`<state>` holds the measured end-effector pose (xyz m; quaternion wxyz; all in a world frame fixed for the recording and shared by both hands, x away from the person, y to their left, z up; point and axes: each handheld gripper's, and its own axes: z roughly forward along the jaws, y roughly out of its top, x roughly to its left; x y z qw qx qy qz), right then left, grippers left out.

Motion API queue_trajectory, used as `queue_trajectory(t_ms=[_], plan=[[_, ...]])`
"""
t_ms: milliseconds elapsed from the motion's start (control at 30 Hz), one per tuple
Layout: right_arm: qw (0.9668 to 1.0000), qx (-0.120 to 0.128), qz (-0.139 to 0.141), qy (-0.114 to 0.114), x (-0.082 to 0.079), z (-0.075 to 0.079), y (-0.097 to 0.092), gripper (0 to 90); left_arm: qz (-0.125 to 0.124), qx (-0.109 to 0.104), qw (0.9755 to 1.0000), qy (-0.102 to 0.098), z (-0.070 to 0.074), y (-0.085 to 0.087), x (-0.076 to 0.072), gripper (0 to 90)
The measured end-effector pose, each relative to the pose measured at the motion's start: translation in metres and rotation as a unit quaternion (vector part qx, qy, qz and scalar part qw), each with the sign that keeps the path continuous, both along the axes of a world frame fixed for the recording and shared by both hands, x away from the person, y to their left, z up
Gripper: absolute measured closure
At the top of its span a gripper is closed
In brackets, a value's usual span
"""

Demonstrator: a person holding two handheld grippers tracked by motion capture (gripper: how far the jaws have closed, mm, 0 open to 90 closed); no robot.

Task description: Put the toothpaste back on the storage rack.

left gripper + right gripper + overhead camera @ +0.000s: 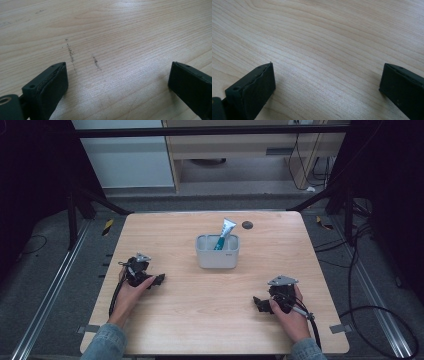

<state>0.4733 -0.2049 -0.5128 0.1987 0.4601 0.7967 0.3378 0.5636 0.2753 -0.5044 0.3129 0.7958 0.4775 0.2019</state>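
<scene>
Basically both grippers sat idle, low over the table (280, 330), with nothing between their jaws. Left gripper (159, 280) was at the near left, jaws spread wide over bare wood with a few dark scuff marks (71, 53) ahead of them. Right gripper (256, 303) was at the near right, jaws likewise released, over plain grain only

The thing to work on looked like the toothpaste tube (225, 233): white with a teal lower part, standing tilted in the grey bin (217, 257) at the table's middle, leaning toward the far right, its crimped end poking above the rim. Both grippers were well apart from it, with the bin roughly between them and farther off

Risks as I judged them:
- bin looked light and free-standing; a jaw bumping its wall on approach could slide or tip it, since nothing held it down
- only the top of the tube cleared the rim, so the grab area was small; closing on the flat crimp edge-on could let it slip or twist out
- tube leaned, so a straight vertical descent might land one jaw on the rim instead of beside the tube
- pulling along the wrong line could drag the tube against the inner wall and lift the bin with it
- cables trailing from each gripper could snag at the table's near edge during a long reach

Small dark round mark (247, 225) far right of the bin seemed out of the way
</scene>
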Motion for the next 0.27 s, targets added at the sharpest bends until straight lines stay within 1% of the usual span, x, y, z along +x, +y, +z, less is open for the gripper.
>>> queue_trajectory(t_ms=[67, 167, 200, 267], plan=[[1.0, 0.0, 0.0, 0.0, 0.0, 0.0, 0.0, 0.4, -0.001, -0.007, 0.9999, -0.012, -0.0028, 0.0034, -0.0011, 0.0], [1.0, 0.001, -0.001, 0.001, -0.0001, 0.0, 0.0003, 0.4, 0.009, -0.008, 0.9999, -0.013, -0.0029, 0.0068, -0.0018, 0.0], [1.0, 0.0, 0.0, 0.0, -0.0001, 0.0, 0.0001, 0.4, 0.014, -0.011, 0.9998, -0.013, -0.0032, 0.0067, -0.0022, 0.0], [1.0, 0.001, -0.001, 0.001, -0.0001, 0.0001, 0.0002, 0.4, 0.015, -0.011, 0.9997, -0.013, -0.0032, 0.0066, -0.0023, 0.0]])
